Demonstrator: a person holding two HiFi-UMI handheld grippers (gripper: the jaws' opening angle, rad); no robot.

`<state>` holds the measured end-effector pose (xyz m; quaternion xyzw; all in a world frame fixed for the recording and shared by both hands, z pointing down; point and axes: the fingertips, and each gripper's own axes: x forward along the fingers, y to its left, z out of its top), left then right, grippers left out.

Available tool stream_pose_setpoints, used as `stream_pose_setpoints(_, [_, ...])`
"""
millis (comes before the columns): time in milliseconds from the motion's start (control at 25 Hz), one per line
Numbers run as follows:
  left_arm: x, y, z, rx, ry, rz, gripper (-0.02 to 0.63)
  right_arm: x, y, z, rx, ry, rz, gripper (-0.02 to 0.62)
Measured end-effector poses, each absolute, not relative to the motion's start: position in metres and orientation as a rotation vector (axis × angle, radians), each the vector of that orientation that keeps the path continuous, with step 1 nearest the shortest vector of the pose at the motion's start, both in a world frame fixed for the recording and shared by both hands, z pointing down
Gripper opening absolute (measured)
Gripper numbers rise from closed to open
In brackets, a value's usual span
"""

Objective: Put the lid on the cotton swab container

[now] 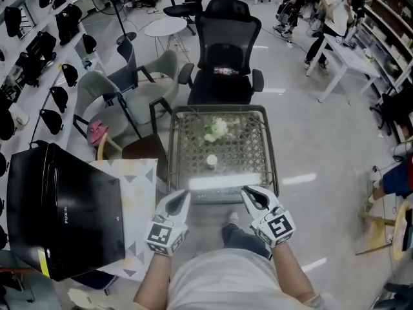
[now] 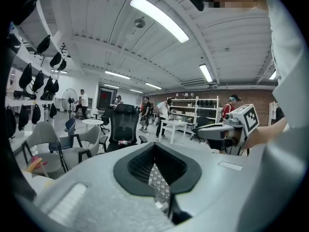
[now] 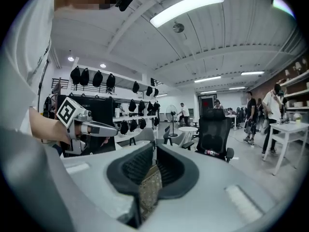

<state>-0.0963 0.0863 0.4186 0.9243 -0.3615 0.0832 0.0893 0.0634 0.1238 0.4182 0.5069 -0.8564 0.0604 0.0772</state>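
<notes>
On table [image 1: 248, 148], overhead only: white container [image 1: 211, 163]

The counter [image 1: 271, 148] has a thin grey metal frame around a shiny glass top over a woven-looking pattern. The container [image 1: 211, 162] looks like smooth white plastic. Left tool [image 1: 184, 197] and right tool [image 1: 247, 192] are matt grey plastic with black ribbed pads [image 2: 137, 166]. At eight o'clock lies a glossy black case [image 1: 64, 218]; at three o'clock, pale polished floor [image 1: 322, 160].
</notes>
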Motion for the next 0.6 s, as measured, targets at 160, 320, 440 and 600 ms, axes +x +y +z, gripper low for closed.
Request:
stream_pose_setpoints(160, [-0.066,0.056,0.417,2.725,-1.117,0.274,0.009,0.093,0.092,0.42,1.478,-2.599,0.208,0.028])
stream_pose_setpoints(320, [-0.035,0.033,0.418,2.702,-1.163,0.3,0.009,0.122,0.063,0.423,1.424,-2.642,0.236,0.028])
stream_pose_setpoints(440, [-0.015,0.019,0.42,2.678,-1.203,0.323,0.009,0.145,0.045,0.427,1.403,-2.672,0.267,0.028])
stream_pose_setpoints(600, [0.007,0.006,0.427,2.644,-1.244,0.355,0.009,0.171,0.028,0.434,1.379,-2.689,0.298,0.028])
